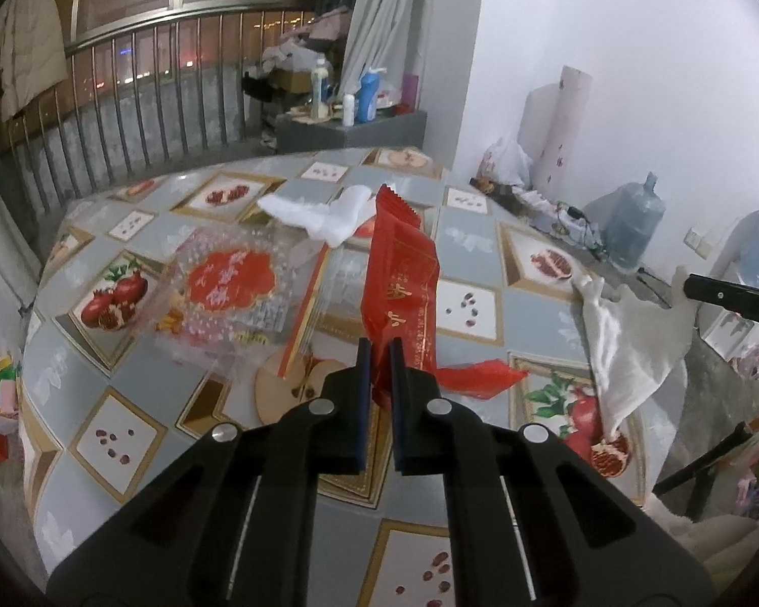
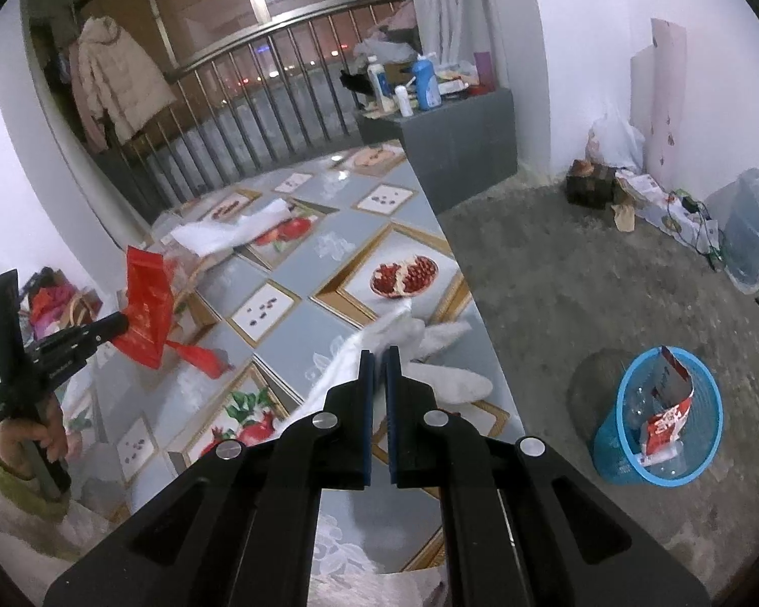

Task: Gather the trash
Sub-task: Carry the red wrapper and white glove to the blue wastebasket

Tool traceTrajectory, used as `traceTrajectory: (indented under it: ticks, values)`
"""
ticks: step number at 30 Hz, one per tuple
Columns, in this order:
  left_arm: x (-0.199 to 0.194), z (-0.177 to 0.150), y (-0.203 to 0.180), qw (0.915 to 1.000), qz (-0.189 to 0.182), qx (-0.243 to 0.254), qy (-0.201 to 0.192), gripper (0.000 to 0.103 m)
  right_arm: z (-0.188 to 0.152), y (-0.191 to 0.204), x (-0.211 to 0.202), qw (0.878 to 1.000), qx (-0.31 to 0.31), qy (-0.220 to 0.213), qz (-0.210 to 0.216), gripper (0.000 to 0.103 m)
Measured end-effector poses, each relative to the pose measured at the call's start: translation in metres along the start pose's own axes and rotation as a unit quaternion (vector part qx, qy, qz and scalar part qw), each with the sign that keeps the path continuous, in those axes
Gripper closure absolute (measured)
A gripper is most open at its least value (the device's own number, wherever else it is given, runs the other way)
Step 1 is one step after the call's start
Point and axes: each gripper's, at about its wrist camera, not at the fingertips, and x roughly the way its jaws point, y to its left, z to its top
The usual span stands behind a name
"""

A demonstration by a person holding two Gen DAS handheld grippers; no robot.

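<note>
The left gripper point(image 1: 379, 354) clenches a red wrapper point(image 1: 402, 283) by its bottom edge; light and crinkly, it could slip. The right gripper point(image 2: 379, 361) pinches a soft, limp tissue point(image 2: 430, 354) at mid-fold.

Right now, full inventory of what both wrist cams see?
Red wrapper: 1, red, pinched in left gripper, lifted.
Tissue: 1, white, pinched in right gripper at table edge.
Second tissue: 1, white, far side of table.
Clear packet: 1, clear with red label, on table.
Table: 1, grey pomegranate cloth.
Basket: 1, blue, on floor, holding wrappers.
Water jug: 1, bluish, by wall.
Left gripper: black, shut.
Right gripper: black, shut.
</note>
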Motion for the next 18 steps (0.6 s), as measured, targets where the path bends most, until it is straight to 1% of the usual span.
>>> traceTrajectory:
  ticks: [8, 12, 15, 18]
  values:
    - [-0.019, 0.018, -0.015, 0.9994, -0.011, 0.013, -0.032, 0.098, 0.012, 0.002, -0.024, 0.999, -0.006, -0.040, -0.003, 0.099]
    - [-0.027, 0.033, -0.030, 0.9980, -0.025, 0.026, -0.052, 0.098, 0.019, -0.007, -0.044, 0.997, -0.002, -0.067, -0.021, 0.099]
    - [-0.032, 0.047, -0.047, 0.9958, -0.047, 0.040, -0.067, 0.098, 0.024, -0.022, -0.062, 0.995, 0.010, -0.091, -0.038, 0.099]
    - [-0.031, 0.062, -0.067, 0.9929, -0.073, 0.056, -0.075, 0.098, 0.026, -0.044, -0.083, 0.991, 0.030, -0.116, -0.060, 0.099]
